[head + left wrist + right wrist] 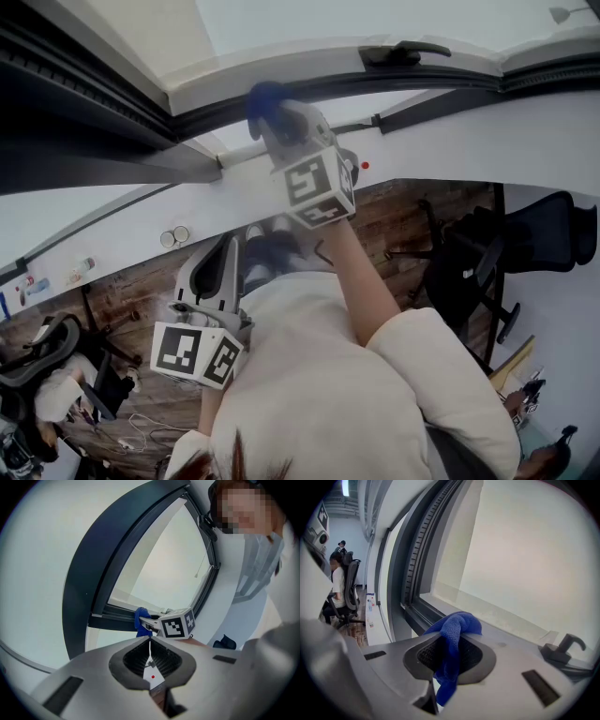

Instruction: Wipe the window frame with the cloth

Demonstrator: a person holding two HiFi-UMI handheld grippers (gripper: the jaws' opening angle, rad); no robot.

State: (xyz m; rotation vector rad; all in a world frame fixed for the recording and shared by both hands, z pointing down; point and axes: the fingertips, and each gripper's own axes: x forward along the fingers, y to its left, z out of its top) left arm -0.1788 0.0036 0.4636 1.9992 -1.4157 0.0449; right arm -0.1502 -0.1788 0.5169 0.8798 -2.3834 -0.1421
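No lettering, number, brand or sign can be read on anything in view.

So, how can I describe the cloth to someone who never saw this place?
Find the big, dark window frame. At its bottom rail is the right gripper, tongs shut on the cloth: a crumpled, bright blue bundle among grey, white and black parts.
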